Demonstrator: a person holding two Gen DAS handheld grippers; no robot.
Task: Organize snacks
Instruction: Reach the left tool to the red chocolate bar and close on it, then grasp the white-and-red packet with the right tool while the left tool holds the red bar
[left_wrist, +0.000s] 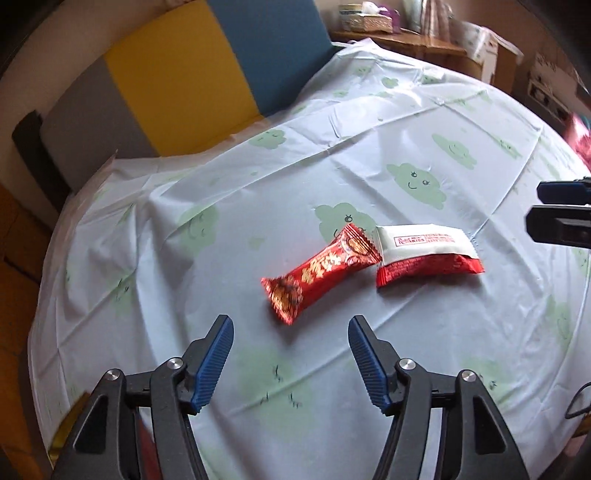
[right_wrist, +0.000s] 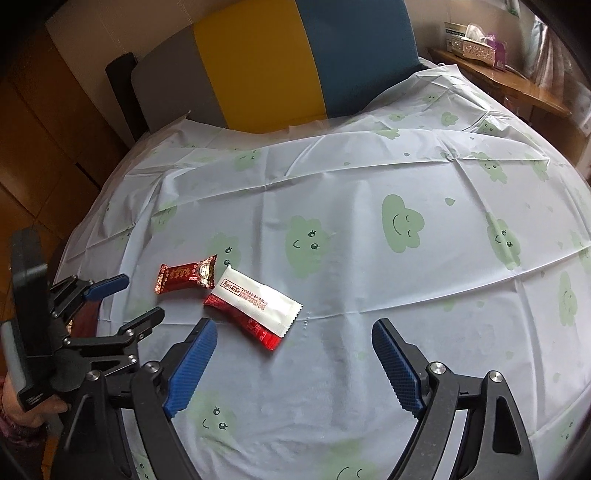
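A red foil snack packet (left_wrist: 317, 273) lies on the table just beyond my left gripper (left_wrist: 290, 328), which is open with nothing between its blue pads. Touching the packet's far end is a white packet (left_wrist: 424, 243) lying over a red one (left_wrist: 428, 269). In the right wrist view the same red foil packet (right_wrist: 186, 277) and white packet (right_wrist: 258, 302) lie left of centre. My right gripper (right_wrist: 294, 326) is open and empty, with the white packet just past its left fingertip. The left gripper (right_wrist: 140, 298) shows there at the table's left edge, and the right gripper (left_wrist: 561, 218) at the left wrist view's right edge.
A pale blue tablecloth (right_wrist: 369, 258) with green cloud faces covers the round table. Behind it stands a panel of grey, yellow and blue sections (right_wrist: 258, 62). A wooden shelf (right_wrist: 517, 85) with a tissue box (right_wrist: 476, 42) is at the back right. The table edge drops off at left.
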